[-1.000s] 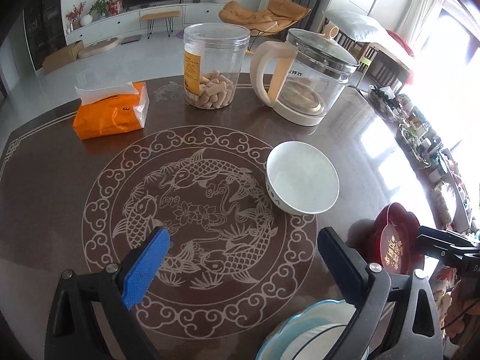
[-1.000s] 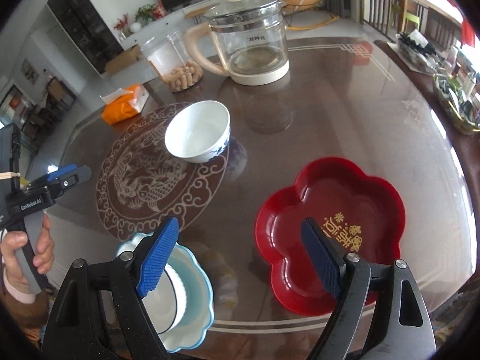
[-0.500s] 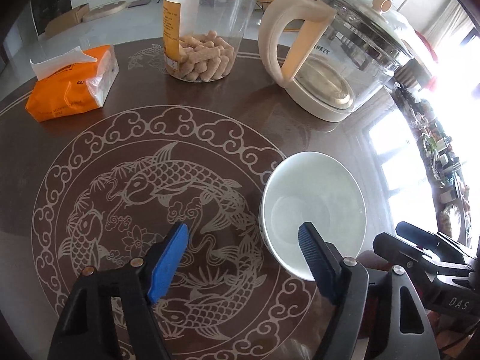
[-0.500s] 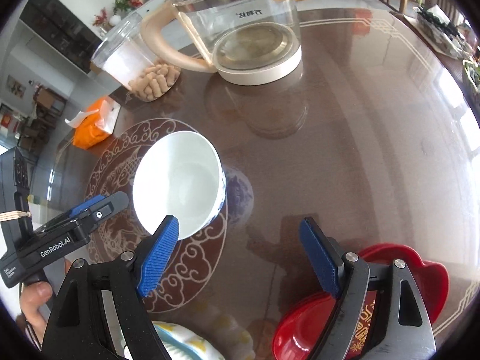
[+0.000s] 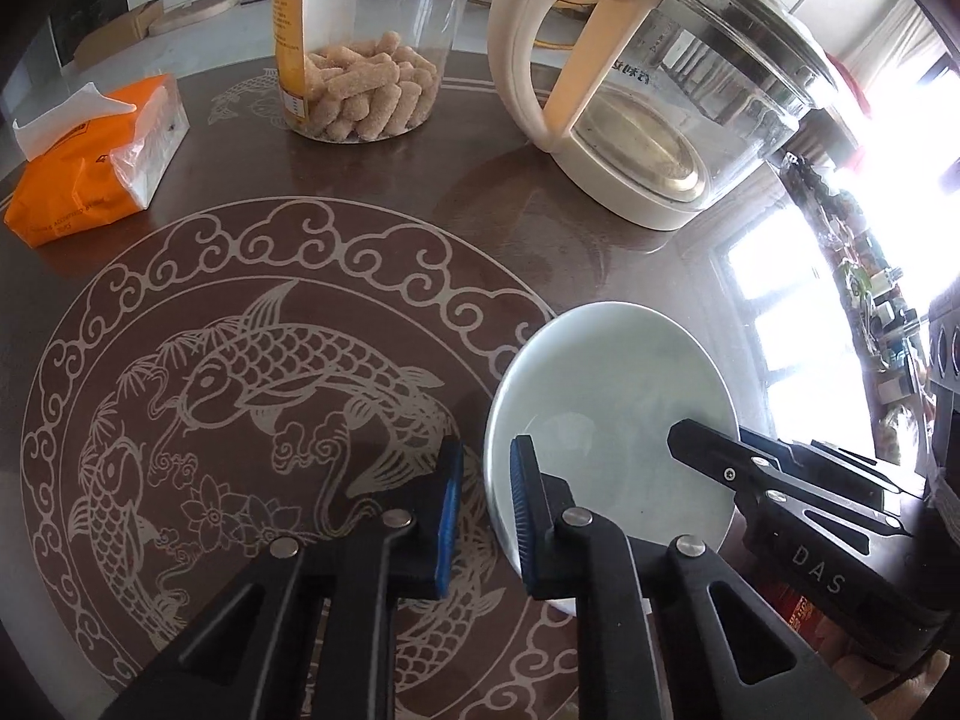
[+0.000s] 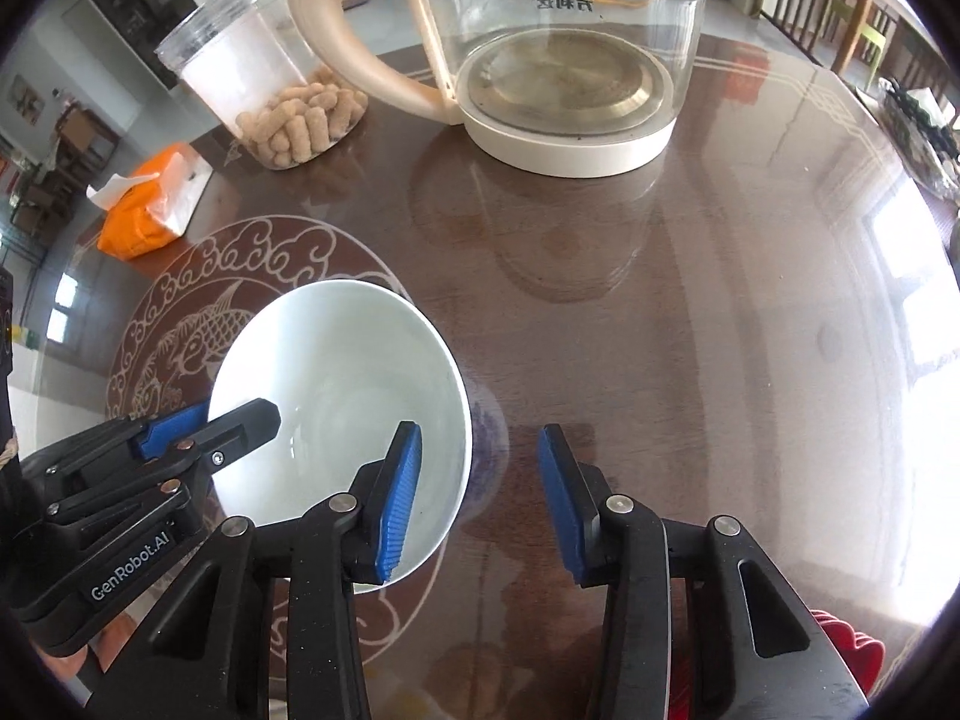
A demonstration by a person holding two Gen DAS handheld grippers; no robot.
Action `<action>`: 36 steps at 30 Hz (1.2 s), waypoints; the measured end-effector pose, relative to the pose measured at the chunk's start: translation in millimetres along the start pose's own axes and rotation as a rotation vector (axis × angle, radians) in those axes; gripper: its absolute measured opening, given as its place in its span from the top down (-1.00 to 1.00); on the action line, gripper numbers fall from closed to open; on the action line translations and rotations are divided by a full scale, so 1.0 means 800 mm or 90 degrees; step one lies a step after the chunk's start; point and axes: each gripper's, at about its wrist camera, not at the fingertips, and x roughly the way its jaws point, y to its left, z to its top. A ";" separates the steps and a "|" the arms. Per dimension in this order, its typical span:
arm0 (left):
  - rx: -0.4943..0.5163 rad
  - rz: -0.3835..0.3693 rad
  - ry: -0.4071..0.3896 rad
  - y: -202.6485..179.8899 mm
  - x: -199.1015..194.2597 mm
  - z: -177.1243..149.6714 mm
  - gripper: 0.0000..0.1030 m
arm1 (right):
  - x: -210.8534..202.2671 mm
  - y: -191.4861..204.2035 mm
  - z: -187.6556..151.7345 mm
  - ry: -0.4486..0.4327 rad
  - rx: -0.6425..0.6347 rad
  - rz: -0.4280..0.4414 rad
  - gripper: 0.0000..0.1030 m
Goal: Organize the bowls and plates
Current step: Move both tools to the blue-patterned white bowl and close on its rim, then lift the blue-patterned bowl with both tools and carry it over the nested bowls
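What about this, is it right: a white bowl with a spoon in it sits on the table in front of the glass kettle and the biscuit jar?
Not quite. The white bowl has no spoon in it, as the right wrist view shows. It does sit on the table in front of the glass kettle and the biscuit jar.

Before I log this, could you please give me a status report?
Left claw shut on white bowl rim; right claw astride rim, not gripping; both just closing. Nothing blocking.
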 end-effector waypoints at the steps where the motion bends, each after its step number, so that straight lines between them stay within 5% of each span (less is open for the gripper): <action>1: 0.002 -0.003 -0.002 -0.003 0.002 0.001 0.84 | 0.002 -0.001 0.000 0.003 0.006 0.014 0.63; 4: 0.013 0.016 -0.009 -0.009 0.005 -0.001 0.92 | -0.002 0.002 -0.003 -0.009 0.007 0.021 0.83; 14: 0.049 0.000 -0.050 -0.022 -0.060 -0.033 0.92 | -0.053 0.010 -0.032 -0.025 0.003 0.047 0.84; 24: 0.104 -0.034 -0.073 -0.046 -0.181 -0.126 0.92 | -0.170 0.033 -0.104 -0.064 -0.003 0.080 0.82; 30: 0.118 -0.057 -0.051 -0.043 -0.228 -0.197 0.92 | -0.212 0.048 -0.179 -0.029 0.003 0.113 0.82; 36: 0.139 -0.042 -0.016 -0.038 -0.223 -0.261 0.91 | -0.199 0.056 -0.239 0.047 0.029 0.134 0.82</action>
